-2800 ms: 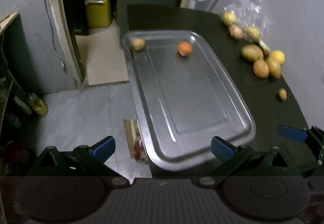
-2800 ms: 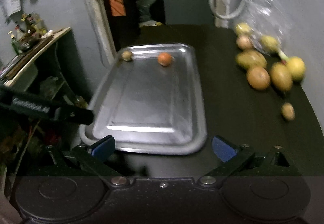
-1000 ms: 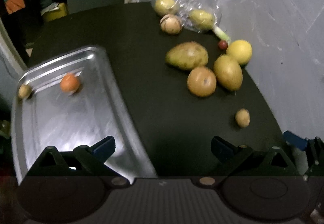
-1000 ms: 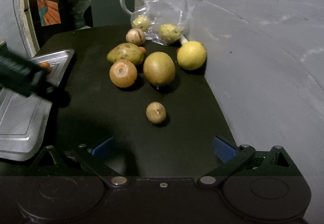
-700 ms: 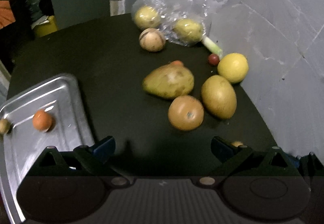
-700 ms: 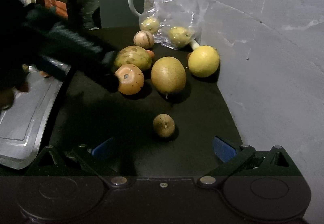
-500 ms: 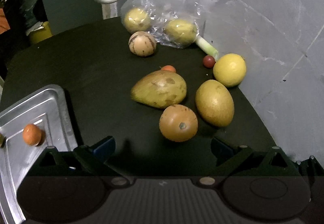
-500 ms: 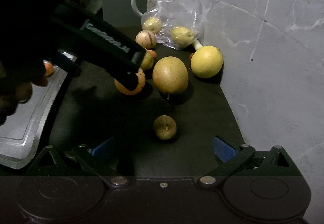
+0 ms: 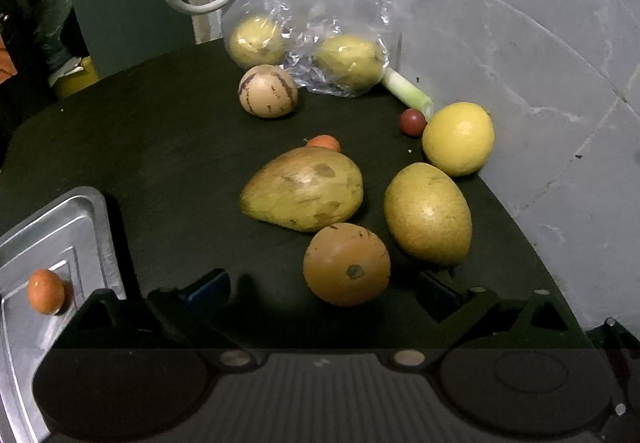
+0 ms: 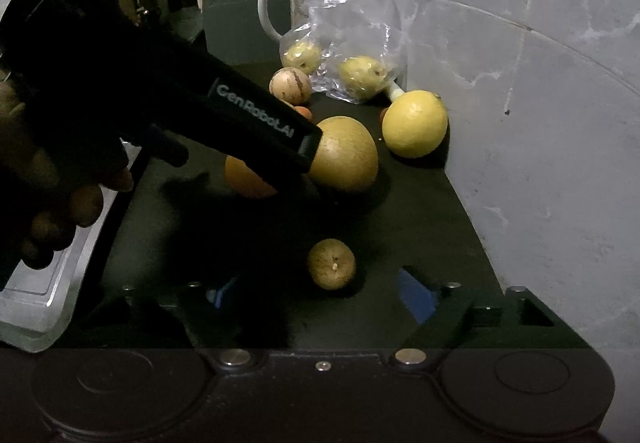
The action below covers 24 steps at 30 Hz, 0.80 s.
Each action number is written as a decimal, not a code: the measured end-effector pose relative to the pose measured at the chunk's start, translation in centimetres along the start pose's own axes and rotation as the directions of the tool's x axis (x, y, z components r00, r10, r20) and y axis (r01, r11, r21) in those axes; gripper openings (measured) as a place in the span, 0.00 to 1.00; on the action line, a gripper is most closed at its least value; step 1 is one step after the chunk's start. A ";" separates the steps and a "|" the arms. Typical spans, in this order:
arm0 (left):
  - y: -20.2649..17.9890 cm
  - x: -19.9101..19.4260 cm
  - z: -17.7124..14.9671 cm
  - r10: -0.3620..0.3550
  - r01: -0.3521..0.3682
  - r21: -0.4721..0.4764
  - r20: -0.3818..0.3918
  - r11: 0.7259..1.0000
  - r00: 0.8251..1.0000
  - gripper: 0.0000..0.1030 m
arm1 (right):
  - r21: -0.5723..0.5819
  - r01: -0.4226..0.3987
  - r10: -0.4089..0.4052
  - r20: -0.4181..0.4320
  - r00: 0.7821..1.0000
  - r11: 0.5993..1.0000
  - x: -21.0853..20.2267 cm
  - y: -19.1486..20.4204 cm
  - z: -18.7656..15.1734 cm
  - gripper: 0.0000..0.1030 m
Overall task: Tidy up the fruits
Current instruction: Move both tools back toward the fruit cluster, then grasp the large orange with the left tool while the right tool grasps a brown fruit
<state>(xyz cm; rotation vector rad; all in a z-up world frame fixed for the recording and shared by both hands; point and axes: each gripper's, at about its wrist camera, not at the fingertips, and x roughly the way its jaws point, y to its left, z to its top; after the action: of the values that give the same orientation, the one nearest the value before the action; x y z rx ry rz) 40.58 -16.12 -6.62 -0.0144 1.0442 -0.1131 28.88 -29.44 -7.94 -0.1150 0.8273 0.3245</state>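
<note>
My left gripper (image 9: 322, 293) is open, and a round orange fruit (image 9: 346, 263) lies on the black table just ahead, between its blue-padded fingers. Behind that fruit are a mottled mango (image 9: 302, 189), a yellow-brown oval fruit (image 9: 426, 213) and a lemon (image 9: 458, 139). My right gripper (image 10: 318, 295) is open too, with a small brown fruit (image 10: 331, 269) close in front of its gap. In the right wrist view the left tool's black casing (image 10: 224, 111) crosses in front and hides part of the orange fruit (image 10: 244, 177). A metal tray (image 9: 60, 235) at the left holds a small orange fruit (image 9: 45, 291).
Further back are a striped round fruit (image 9: 268, 91), a clear plastic bag (image 9: 320, 3) with two yellow fruits, a green stalk (image 9: 406, 89) and a tiny red fruit (image 9: 413, 122). A grey wall (image 9: 540, 83) bounds the table's right side. A person's hand (image 10: 60, 203) grips the left tool.
Both grippers swung from the tray to the fruit pile and closed in on it. The orange fruit now lies between the left fingers; the small brown fruit is nearer the right gripper.
</note>
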 end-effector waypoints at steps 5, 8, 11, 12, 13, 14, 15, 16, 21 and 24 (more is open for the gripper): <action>-0.1 0.2 0.1 -0.017 0.017 0.008 -0.002 1.000 1.000 0.89 | -0.010 0.004 -0.004 -0.001 1.000 1.000 0.2 0.1 0.0 0.58; 0.0 0.2 0.2 -0.040 0.040 -0.009 -0.002 0.999 0.999 0.83 | -0.011 0.012 -0.012 0.002 1.000 1.000 0.1 0.1 0.0 0.52; 0.0 0.3 0.4 -0.060 0.060 -0.022 -0.002 0.998 0.998 0.79 | -0.006 0.016 -0.016 0.001 1.000 1.000 0.1 0.0 0.1 0.47; 0.0 0.3 0.4 -0.062 0.062 -0.023 -0.002 0.998 0.998 0.77 | -0.004 0.018 -0.018 0.000 1.000 1.000 0.1 0.0 0.1 0.45; 0.0 0.3 0.4 -0.064 0.064 -0.024 -0.002 0.998 0.998 0.75 | -0.001 0.020 -0.020 -0.002 1.000 1.000 0.2 -0.1 0.1 0.44; 0.0 0.4 0.5 -0.066 0.066 -0.026 -0.002 0.997 0.998 0.72 | 0.003 0.020 -0.020 -0.002 1.000 1.000 0.2 -0.2 0.1 0.42; 0.0 0.4 0.5 -0.069 0.068 -0.028 -0.002 0.997 0.998 0.70 | 0.005 0.021 -0.021 -0.002 1.000 1.000 0.2 -0.2 0.1 0.39; 0.1 0.4 0.5 -0.071 0.071 -0.031 -0.001 0.997 0.997 0.64 | 0.005 0.023 -0.023 -0.002 1.000 1.000 0.2 -0.2 0.2 0.38; 0.2 0.4 0.5 -0.080 0.079 -0.047 -0.003 0.996 0.997 0.52 | 0.010 0.026 -0.026 0.001 1.000 1.000 0.1 -0.2 0.2 0.29; 0.3 0.4 0.5 -0.086 0.086 -0.052 -0.003 0.995 0.996 0.50 | 0.014 0.027 -0.027 0.000 1.000 1.000 0.1 -0.2 0.2 0.28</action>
<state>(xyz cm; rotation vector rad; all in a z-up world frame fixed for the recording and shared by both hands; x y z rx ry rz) 41.22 -15.84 -6.75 -0.1060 1.0521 -0.1641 29.14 -29.57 -7.90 -0.1133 0.8268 0.2929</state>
